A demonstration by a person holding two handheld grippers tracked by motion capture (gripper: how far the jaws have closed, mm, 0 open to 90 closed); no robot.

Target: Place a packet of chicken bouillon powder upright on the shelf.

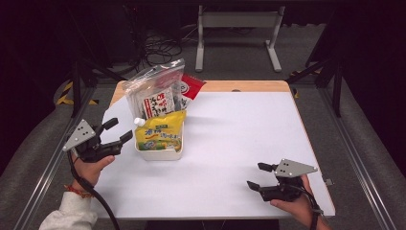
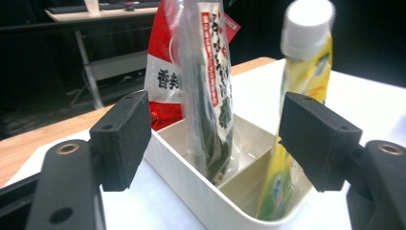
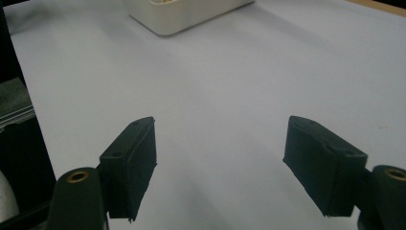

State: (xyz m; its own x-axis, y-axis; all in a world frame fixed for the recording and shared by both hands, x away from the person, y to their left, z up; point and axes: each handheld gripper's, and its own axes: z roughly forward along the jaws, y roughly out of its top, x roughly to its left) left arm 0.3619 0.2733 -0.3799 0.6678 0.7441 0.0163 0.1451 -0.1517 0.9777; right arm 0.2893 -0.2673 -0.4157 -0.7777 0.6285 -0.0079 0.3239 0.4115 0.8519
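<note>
A white divided bin [image 1: 158, 153] stands on the white table [image 1: 239, 139], left of centre. In it, upright, are a yellow pouch [image 1: 160, 132] with a white cap, a clear bag [image 1: 154, 93] of dark snack, and a red packet [image 1: 191, 86] behind. My left gripper [image 1: 119, 129] hovers just left of the bin, open, nothing between its jaws. In the left gripper view the gripper [image 2: 215, 143] frames the bin [image 2: 191, 191], the clear bag [image 2: 208, 96], the pouch [image 2: 306, 81] and the red packet [image 2: 163, 72]. My right gripper [image 1: 256, 175] is open over bare table at front right, also seen as gripper [image 3: 220, 163].
The bin's corner [image 3: 182, 14] lies far ahead in the right gripper view. A bare wooden strip [image 1: 239, 86] edges the table's far side. Beyond it stand a white-legged frame [image 1: 237, 21] and floor cables [image 1: 163, 48]. Metal rails [image 1: 354, 153] run along both sides.
</note>
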